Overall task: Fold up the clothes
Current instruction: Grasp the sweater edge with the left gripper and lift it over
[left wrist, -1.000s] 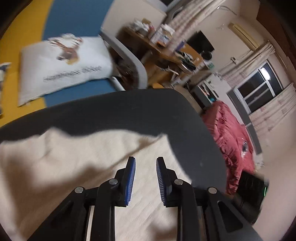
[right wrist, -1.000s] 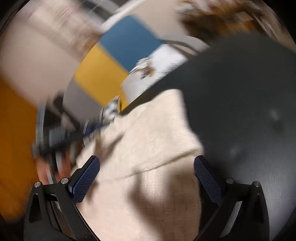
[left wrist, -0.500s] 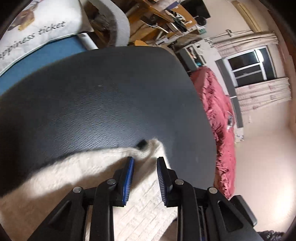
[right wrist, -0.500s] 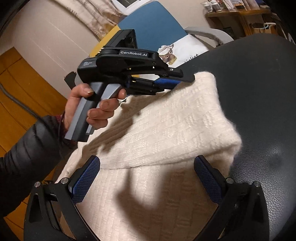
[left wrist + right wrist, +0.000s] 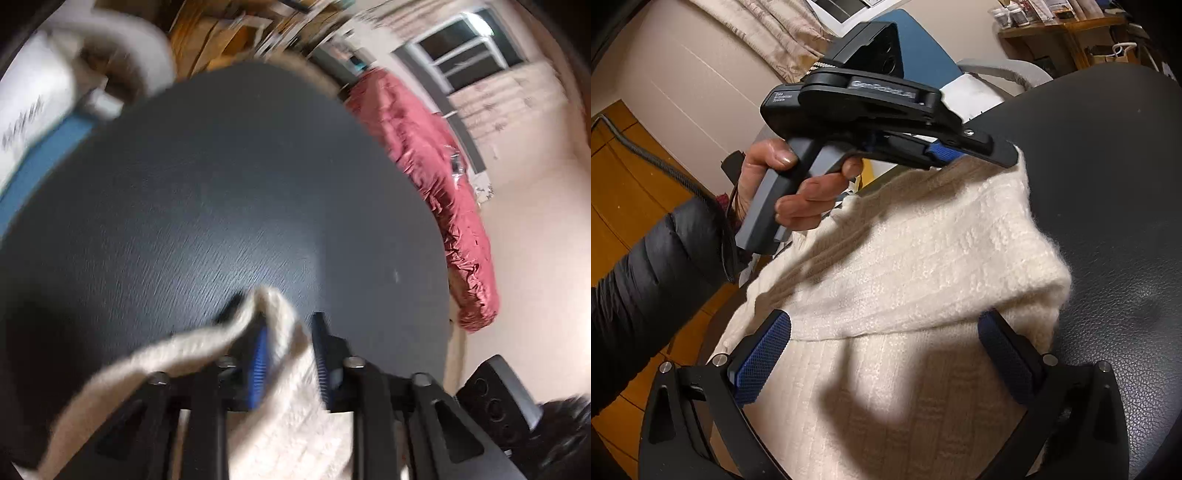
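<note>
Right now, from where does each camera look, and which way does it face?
Left wrist: on left gripper, facing across black table toward red bedding; own fingers pinch cream sweater.
Right wrist: on open right gripper, above sweater; shows left gripper, hand, dark sleeve.
Shared: sweater, table, left gripper.

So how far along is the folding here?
One fold looks done: the cream sweater lies doubled on the black table. In hand: the left gripper pinches a corner. The right gripper is open above it. Further folds remain.
</note>
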Tool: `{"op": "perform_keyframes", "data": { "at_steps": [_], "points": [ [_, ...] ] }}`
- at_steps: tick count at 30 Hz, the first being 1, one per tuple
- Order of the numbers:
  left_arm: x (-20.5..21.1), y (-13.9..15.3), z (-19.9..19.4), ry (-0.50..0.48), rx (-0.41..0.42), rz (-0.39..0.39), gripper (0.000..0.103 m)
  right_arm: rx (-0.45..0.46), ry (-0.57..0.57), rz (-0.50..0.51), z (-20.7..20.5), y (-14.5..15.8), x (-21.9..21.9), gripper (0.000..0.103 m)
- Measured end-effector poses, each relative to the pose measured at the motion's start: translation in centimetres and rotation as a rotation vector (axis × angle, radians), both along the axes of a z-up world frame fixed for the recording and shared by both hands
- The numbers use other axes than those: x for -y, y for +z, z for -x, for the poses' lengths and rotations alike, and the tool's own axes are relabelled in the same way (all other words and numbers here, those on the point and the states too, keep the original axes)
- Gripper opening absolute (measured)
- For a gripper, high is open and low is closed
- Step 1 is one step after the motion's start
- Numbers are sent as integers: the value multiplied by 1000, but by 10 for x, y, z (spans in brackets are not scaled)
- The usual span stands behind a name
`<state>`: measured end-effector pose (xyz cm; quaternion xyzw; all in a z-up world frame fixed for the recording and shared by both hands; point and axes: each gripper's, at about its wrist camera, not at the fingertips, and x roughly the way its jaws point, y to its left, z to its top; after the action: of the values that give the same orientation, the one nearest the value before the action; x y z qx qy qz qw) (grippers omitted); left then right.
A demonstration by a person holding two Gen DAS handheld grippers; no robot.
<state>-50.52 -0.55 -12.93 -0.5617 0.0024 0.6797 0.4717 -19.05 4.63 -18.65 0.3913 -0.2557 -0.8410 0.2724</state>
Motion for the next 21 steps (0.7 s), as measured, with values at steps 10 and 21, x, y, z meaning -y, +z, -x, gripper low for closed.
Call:
{"op": "perform_keyframes", "data": {
  "at_steps": [10,21],
  "points": [
    [20,-32,6,260,-78,-113,8,3,-48,96,3,-10,-5,103],
    [102,17,-30,456,-84,-261,21,-24,16,156,-14,15,-22,103]
  ]
}}
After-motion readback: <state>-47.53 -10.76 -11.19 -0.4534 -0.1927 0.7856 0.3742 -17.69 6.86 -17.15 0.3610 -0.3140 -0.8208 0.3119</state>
